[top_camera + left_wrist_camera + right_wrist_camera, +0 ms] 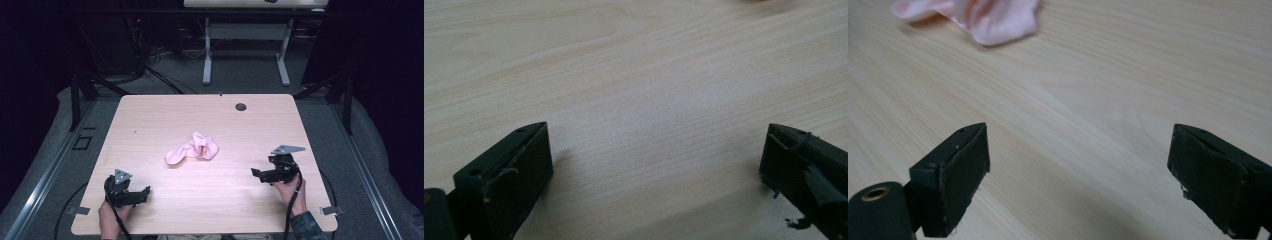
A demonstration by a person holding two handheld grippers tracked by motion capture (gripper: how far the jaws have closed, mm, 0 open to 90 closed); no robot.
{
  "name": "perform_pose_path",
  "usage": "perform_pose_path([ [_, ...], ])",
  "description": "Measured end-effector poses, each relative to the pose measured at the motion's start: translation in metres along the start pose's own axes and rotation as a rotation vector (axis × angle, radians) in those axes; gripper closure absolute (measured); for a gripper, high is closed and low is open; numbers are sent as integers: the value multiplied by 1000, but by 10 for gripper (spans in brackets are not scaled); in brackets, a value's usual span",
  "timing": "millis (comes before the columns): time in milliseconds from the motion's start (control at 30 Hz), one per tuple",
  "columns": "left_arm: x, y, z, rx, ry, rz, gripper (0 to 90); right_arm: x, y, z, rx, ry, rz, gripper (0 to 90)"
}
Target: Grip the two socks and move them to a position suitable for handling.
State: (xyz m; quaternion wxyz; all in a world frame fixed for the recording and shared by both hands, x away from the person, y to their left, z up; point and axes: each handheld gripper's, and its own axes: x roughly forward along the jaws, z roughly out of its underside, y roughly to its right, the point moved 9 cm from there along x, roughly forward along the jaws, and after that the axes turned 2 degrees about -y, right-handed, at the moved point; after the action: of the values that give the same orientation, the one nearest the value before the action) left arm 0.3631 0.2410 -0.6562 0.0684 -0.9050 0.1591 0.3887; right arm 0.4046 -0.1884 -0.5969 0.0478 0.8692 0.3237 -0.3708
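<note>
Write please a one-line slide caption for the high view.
Crumpled pink cloth lies mid-table on the light wooden table, between the open left gripper and open right gripper, neither touching it.

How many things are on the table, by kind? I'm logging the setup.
Pink cloth: 1
Grippers: 2, left gripper and right gripper, both open
Total: 3

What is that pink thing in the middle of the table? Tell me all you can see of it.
The pink cloth looks like soft, thin fabric, perhaps a small garment; what kind is hard to tell. It lies crumpled in a loose heap with folds and a longer lobe stretching toward the left in the high view. It rests near the middle of the pale wooden table, and nothing else touches it.
</note>
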Motion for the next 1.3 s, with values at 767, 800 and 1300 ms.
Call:
perform_pose_path([
  [767, -1, -2, 0, -12, 7, -13, 28, 142, -78, -119, -167, -177, -165, 169],
  [800, -1, -2, 0, -11, 8, -12, 31, 154, -78, -119, -160, -205, -153, 256],
  [1300, -1, -2, 0, -9, 7, -13, 41, 104, -80, -126, -142, -102, -153, 793],
])
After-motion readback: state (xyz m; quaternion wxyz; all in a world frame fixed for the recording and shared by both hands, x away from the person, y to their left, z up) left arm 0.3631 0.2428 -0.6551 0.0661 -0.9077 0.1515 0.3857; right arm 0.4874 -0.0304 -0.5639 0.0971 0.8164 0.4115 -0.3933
